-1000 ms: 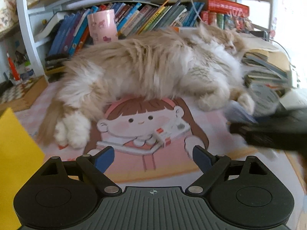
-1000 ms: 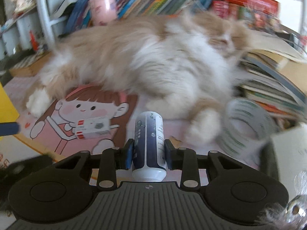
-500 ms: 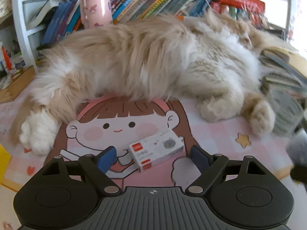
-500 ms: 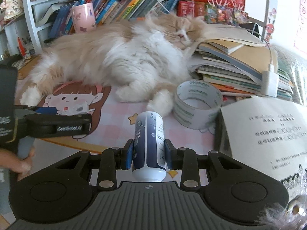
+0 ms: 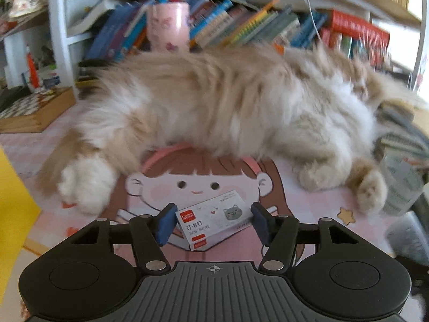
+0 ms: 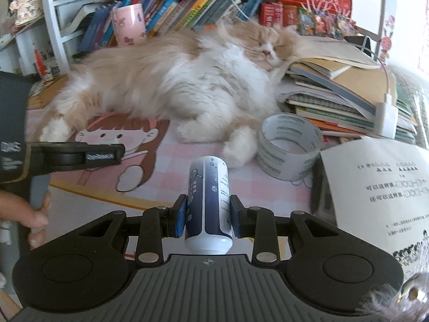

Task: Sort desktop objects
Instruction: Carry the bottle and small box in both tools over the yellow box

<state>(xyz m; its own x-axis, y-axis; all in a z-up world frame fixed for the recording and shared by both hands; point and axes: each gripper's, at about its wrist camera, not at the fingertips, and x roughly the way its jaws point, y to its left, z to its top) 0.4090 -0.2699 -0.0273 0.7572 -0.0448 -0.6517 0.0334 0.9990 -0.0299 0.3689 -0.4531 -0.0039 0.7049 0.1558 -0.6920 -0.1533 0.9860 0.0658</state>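
Bottle (image 6: 208, 201) pointing forward, staple box (image 5: 214, 218) skewed

Home study desk, lived-in. A long-haired cream cat (image 6: 187, 80) sleeps across a pink cartoon desk mat (image 6: 166, 161), with a white shelf unit (image 6: 51, 21) behind crammed with children's books (image 6: 187, 8) and a pink mug (image 6: 128, 24). Stacked notebooks (image 6: 335, 94) and a tape roll (image 6: 289, 145) crowd the right side.

staple box (image 5: 214, 220): printed cardboard | bottle (image 6: 209, 201): glossy plastic | cat (image 6: 174, 80): fluffy fur
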